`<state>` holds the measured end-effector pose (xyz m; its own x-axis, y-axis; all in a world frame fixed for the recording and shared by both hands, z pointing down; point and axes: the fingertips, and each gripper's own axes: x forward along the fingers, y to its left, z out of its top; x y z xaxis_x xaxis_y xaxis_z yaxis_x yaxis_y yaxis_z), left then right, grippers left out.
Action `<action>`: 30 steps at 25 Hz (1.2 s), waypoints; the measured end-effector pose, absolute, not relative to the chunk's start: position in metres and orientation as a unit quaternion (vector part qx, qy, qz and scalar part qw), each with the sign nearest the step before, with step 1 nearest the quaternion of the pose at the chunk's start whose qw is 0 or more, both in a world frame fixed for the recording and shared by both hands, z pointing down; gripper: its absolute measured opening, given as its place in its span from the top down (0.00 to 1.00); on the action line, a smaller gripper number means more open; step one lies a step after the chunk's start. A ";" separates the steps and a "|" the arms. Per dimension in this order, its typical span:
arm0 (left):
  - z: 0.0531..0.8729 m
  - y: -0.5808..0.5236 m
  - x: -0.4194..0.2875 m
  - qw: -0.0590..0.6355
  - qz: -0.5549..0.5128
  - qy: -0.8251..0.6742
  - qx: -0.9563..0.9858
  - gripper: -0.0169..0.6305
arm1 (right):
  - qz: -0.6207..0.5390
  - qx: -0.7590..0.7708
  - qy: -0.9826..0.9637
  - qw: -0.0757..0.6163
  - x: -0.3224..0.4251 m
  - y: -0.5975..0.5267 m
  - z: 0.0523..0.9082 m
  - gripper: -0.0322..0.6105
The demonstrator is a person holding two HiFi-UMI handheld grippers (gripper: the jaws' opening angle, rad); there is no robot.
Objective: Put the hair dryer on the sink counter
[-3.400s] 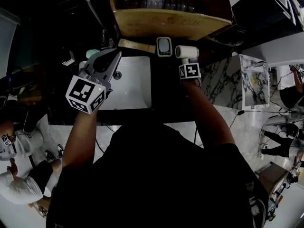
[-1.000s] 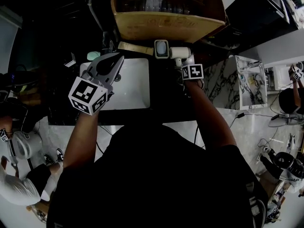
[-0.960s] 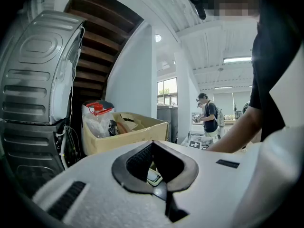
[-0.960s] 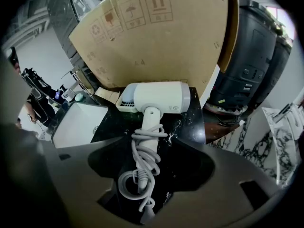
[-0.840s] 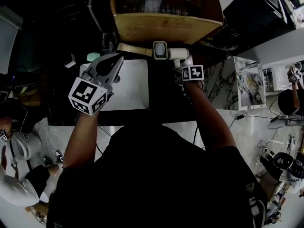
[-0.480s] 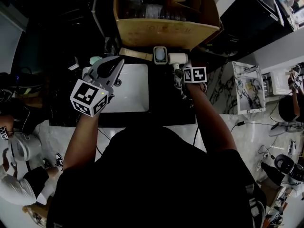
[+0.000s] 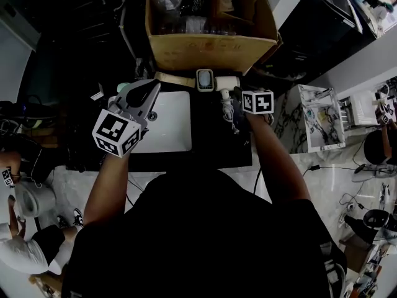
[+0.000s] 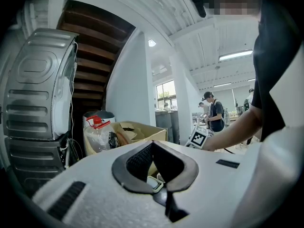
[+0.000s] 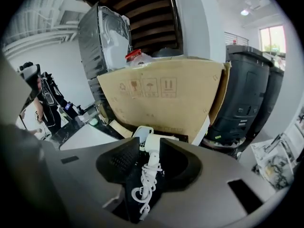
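The white hair dryer [image 7: 227,83] lies on the black sink counter [image 7: 217,135] at its back edge, with its coiled cord [image 7: 228,109] trailing toward me. My right gripper [image 7: 236,103] points at it from the right. In the right gripper view the dryer's handle [image 9: 153,157] and cord lie between the jaws of the right gripper [image 9: 150,139], which are closing, with a gap still showing beside the handle. My left gripper [image 7: 152,87] hovers over the white basin [image 7: 167,123], shut and empty, as the left gripper view also shows for the left gripper [image 8: 152,142].
A large cardboard box [image 7: 211,42] full of bottles stands just behind the counter. A small white device [image 7: 205,79] sits left of the dryer. A green-topped item [image 7: 122,87] and the faucet area lie left of the basin. People stand around the room's edges.
The head view has drifted, so everything sits lower in frame. The right gripper's marker cube has shifted right of the dryer. The dryer stays beside the small white device. The left gripper holds its place.
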<state>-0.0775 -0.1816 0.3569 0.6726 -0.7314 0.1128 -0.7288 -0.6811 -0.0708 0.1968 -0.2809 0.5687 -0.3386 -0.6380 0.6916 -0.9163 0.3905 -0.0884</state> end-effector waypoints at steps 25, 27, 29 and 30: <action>0.343 -0.180 -0.033 0.026 -0.055 0.372 -0.926 0.95 | 0.069 0.561 -0.818 0.107 0.225 -0.246 0.353 0.88; 0.343 -0.179 -0.028 0.027 -0.055 0.369 -0.927 0.95 | 0.062 0.565 -0.817 0.100 0.228 -0.241 0.346 0.88; 0.341 -0.179 -0.024 0.029 -0.056 0.367 -0.928 0.95 | 0.059 0.567 -0.817 0.092 0.231 -0.236 0.341 0.88; 0.340 -0.179 -0.023 0.031 -0.056 0.366 -0.928 0.95 | 0.058 0.567 -0.817 0.089 0.232 -0.234 0.338 0.89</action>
<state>-0.0226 -0.1791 0.3403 0.7253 -0.6835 0.0817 -0.6767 -0.7298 -0.0977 0.2319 -0.2340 0.3384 -0.3407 -0.9161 0.2114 -0.9367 0.3501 0.0074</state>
